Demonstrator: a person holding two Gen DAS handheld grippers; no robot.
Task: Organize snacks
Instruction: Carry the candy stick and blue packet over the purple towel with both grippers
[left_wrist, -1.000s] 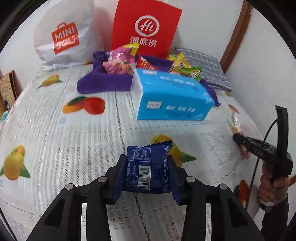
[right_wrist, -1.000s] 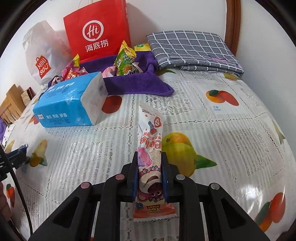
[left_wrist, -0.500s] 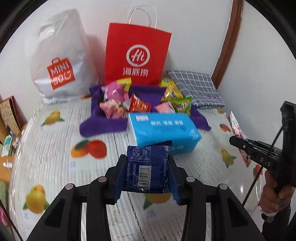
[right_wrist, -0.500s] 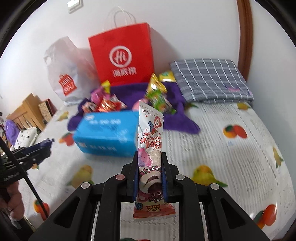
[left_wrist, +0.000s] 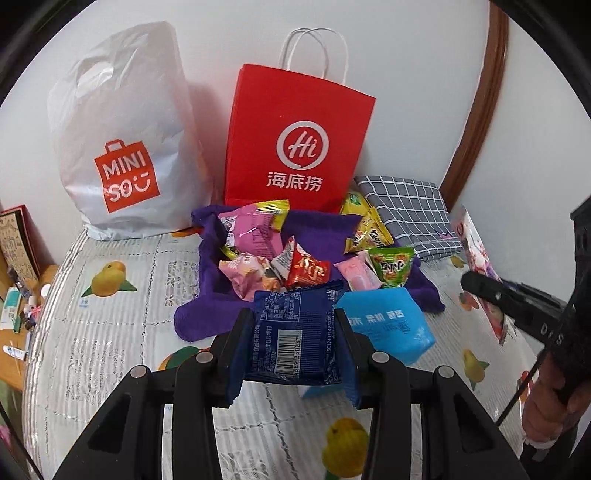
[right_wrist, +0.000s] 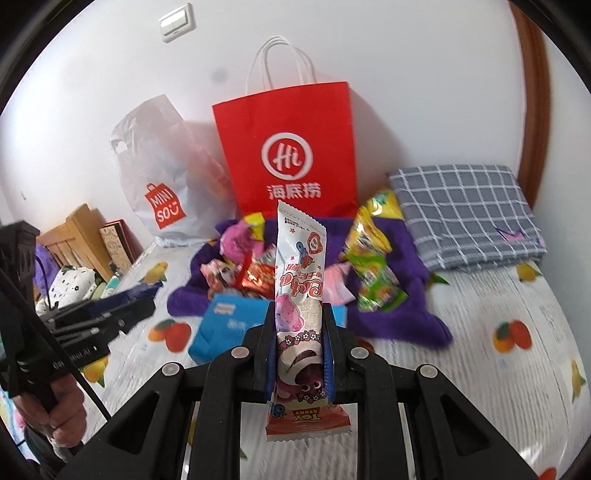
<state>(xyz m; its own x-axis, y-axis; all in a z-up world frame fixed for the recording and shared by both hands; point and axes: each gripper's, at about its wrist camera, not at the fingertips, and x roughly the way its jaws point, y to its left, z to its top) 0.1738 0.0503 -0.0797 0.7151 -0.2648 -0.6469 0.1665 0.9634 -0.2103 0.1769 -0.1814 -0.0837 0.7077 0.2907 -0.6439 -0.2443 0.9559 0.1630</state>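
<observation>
While the left gripper (left_wrist: 291, 334) has its jaws clamped on one blue packet (left_wrist: 293, 332), the right gripper (right_wrist: 298, 345) pinches one long pink wrapper (right_wrist: 300, 291) upright — both above the bed (left_wrist: 110, 332). Two bags stand behind — one red (left_wrist: 295, 140), one white (left_wrist: 125, 136).

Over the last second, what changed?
Both grippers rose off the bed and tipped up toward the bags: the red paper bag and white plastic bag now show whole, and the blue tissue pack sits low behind the snacks. Nothing was grabbed or released. The left gripper stays shut on the blue packet, the right gripper on the pink snack stick. The snack pile is unmoved.
</observation>
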